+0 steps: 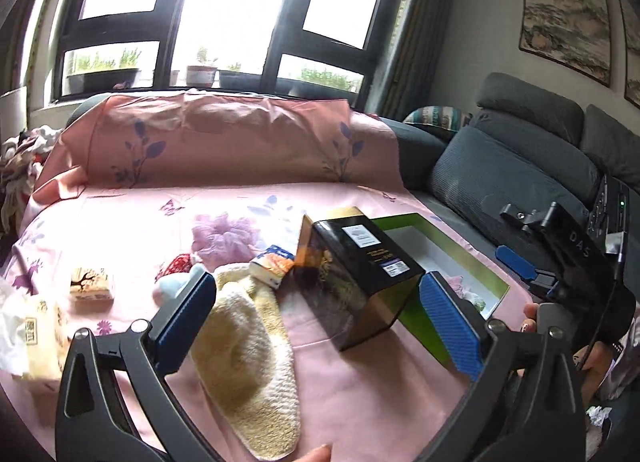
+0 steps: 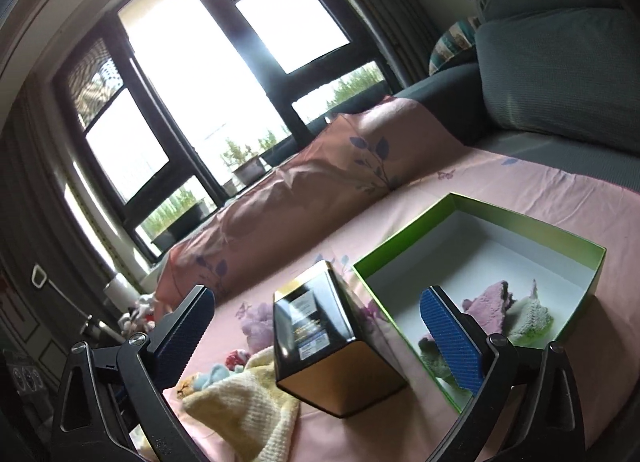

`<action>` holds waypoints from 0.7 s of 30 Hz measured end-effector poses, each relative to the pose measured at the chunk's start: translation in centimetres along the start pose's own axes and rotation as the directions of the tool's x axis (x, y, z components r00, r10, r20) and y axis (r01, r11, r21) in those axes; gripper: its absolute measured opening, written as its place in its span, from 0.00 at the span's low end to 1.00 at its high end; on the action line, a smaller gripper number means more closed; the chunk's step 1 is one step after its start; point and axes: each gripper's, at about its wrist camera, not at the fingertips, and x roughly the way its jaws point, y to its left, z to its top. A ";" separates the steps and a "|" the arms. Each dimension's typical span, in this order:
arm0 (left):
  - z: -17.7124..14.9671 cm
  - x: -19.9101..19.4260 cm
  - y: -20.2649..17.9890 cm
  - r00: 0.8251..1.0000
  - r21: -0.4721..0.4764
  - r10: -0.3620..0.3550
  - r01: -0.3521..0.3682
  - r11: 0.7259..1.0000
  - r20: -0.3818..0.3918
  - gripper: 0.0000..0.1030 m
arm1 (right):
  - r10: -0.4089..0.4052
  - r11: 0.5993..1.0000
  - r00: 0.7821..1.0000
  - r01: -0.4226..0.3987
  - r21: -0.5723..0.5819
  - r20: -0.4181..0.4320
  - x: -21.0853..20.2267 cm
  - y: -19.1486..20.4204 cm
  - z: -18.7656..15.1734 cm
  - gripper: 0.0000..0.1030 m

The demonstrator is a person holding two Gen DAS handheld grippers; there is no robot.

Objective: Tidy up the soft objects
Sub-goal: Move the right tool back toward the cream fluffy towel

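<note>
Both the left gripper (image 1: 316, 316) and right gripper (image 2: 318, 336) released and empty over the pink bed (image 1: 132, 221), black tin (image 1: 360, 274) blocking at 12 o'clock, cream towel (image 1: 248, 358) at 7, green box (image 2: 480, 254) at 2 holding half-hidden cloths (image 2: 504, 310).

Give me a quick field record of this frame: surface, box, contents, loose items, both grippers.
surface: pink sheet over a sofa
box: green box, open, no lid on it
contents: pink and pale green cloths
beside box: black tin on its side
loose items: cream towel, purple cloth, tissue pack
left gripper: open, empty
right gripper: open, empty
</note>
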 end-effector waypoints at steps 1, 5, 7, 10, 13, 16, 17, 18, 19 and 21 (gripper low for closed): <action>-0.3 -0.4 0.8 1.000 -0.019 0.012 -0.012 1.000 0.003 0.99 | 0.026 0.999 1.000 -0.027 -0.018 -0.008 0.2 0.7 -0.2 1.00; -2.5 -1.1 3.5 0.997 -0.054 0.082 -0.082 0.995 -0.010 0.99 | 0.103 0.990 0.992 -0.108 -0.085 -0.067 1.2 3.1 -1.1 1.00; -3.5 -0.9 5.1 0.992 -0.088 0.124 -0.127 0.988 -0.036 0.99 | 0.114 0.985 0.989 -0.125 -0.115 -0.097 1.8 4.3 -1.7 1.00; -4.8 -0.4 7.6 0.990 -0.152 0.126 -0.135 0.979 -0.067 0.99 | 0.131 0.977 0.981 -0.152 -0.149 -0.142 2.5 5.7 -2.7 1.00; -5.8 -0.3 10.0 0.988 -0.238 0.123 -0.142 0.961 -0.090 0.98 | 0.194 0.958 0.959 -0.230 -0.170 -0.208 3.3 6.7 -3.6 1.00; -6.3 -0.3 11.4 0.985 -0.286 0.140 -0.162 0.944 -0.097 0.98 | 0.204 0.954 0.948 -0.248 -0.167 -0.245 3.9 7.4 -4.6 1.00; -6.3 -0.3 11.6 0.984 -0.291 0.145 -0.168 0.942 -0.100 0.98 | 0.200 0.954 0.946 -0.247 -0.171 -0.254 4.0 7.7 -4.8 1.00; -6.3 -0.2 11.8 0.982 -0.293 0.155 -0.179 0.939 -0.105 0.98 | 0.196 0.953 0.945 -0.247 -0.177 -0.263 4.2 8.0 -5.1 1.00; -6.3 -0.3 11.8 0.981 -0.290 0.164 -0.188 0.938 -0.105 0.98 | 0.191 0.952 0.943 -0.246 -0.184 -0.271 4.3 8.3 -5.3 1.00; -6.5 -0.4 11.9 0.979 -0.276 0.177 -0.199 0.940 -0.103 0.98 | 0.186 0.949 0.941 -0.247 -0.196 -0.284 4.5 8.8 -5.7 1.00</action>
